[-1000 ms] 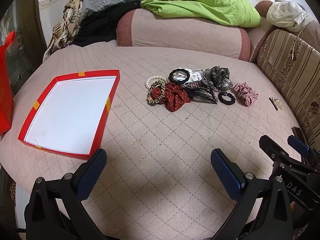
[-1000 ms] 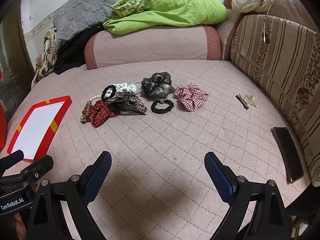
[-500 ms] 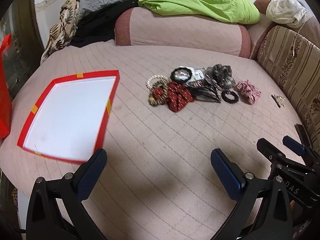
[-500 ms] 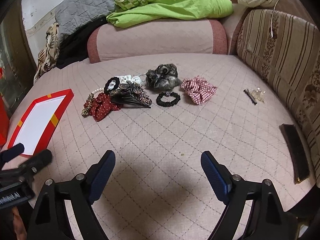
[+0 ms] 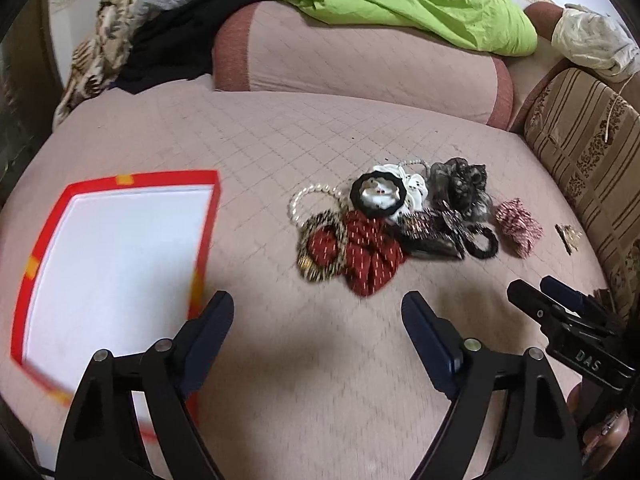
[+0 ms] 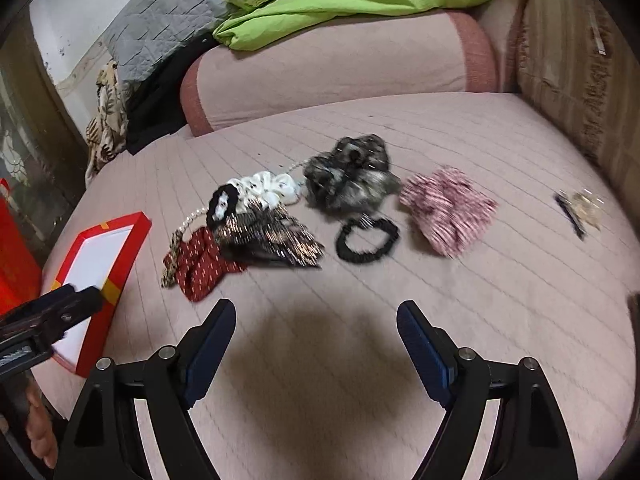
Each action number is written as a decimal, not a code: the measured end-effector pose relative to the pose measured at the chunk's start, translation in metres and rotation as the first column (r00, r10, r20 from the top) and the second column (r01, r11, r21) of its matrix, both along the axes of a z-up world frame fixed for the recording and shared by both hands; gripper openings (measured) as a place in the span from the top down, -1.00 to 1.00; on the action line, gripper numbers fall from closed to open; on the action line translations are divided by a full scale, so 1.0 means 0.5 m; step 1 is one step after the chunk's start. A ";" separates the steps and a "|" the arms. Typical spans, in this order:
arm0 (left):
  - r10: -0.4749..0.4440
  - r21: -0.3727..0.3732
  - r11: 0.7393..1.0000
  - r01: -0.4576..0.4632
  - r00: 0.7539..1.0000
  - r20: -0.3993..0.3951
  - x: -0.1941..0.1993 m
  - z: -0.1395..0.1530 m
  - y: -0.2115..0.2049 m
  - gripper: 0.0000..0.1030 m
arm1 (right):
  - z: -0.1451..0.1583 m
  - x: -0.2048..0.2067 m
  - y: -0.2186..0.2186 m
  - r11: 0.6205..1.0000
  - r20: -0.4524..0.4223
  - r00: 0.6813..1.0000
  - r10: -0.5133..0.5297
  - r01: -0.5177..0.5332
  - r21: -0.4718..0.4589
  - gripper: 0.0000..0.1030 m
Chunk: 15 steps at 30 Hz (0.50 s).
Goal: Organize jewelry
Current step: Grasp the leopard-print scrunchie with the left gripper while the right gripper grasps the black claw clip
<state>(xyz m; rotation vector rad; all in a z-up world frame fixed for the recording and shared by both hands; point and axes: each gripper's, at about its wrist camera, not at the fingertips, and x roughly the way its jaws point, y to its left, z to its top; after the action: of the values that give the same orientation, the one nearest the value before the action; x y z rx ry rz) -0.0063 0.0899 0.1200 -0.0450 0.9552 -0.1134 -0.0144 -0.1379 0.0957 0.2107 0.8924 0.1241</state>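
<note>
Jewelry and hair pieces lie heaped on the quilted pink cushion [image 5: 280, 140], ahead of both grippers and touched by neither. The left gripper [image 5: 318, 312] has its jaws wide with nothing between them, though they have just been closing a little; the dark red dotted fabric scrunchie [image 5: 368, 252] sits just beyond its tips and looks the likeliest first pick. Off to its left lies the shallow red-rimmed tray with a white floor [image 5: 208, 220], holding nothing, presumably the place for sorted pieces. The right gripper [image 6: 316, 322] is also spread wide and holding nothing. Ahead of it are the black elastic hair tie [image 6: 366, 240] and, to its right, the pink striped scrunchie [image 6: 448, 210], apart from the heap and so easier to lift singly.
</note>
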 end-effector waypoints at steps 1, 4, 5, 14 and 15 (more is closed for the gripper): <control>-0.004 -0.005 1.000 0.004 1.000 -0.010 0.020 -0.010 -0.001 -0.63 | -0.003 0.015 0.003 1.000 0.001 1.000 0.016 -0.016 0.004 -0.68; -0.007 -0.037 0.999 0.004 0.998 -0.065 0.072 -0.043 0.000 -0.49 | -0.011 0.055 0.025 0.998 0.004 0.998 0.063 -0.063 -0.025 -0.68; -0.008 -0.049 0.999 0.004 0.997 -0.079 0.085 -0.052 -0.001 -0.41 | -0.015 0.068 0.034 0.996 0.005 0.997 0.078 -0.078 -0.048 -0.68; -0.029 -0.118 0.993 0.011 0.989 -0.147 0.194 -0.102 -0.015 0.21 | -0.051 0.150 0.071 0.985 -0.009 0.990 0.139 -0.139 -0.098 -0.49; -0.031 -0.135 0.991 0.009 0.986 -0.161 0.202 -0.108 -0.014 0.34 | -0.054 0.155 0.074 0.985 -0.011 0.990 0.144 -0.144 -0.098 -0.37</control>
<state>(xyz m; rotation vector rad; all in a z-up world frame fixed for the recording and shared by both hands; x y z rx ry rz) 0.0947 0.0827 0.0662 -0.1707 1.1109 -0.1943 0.0630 -0.1008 0.0686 0.0545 0.9147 0.2139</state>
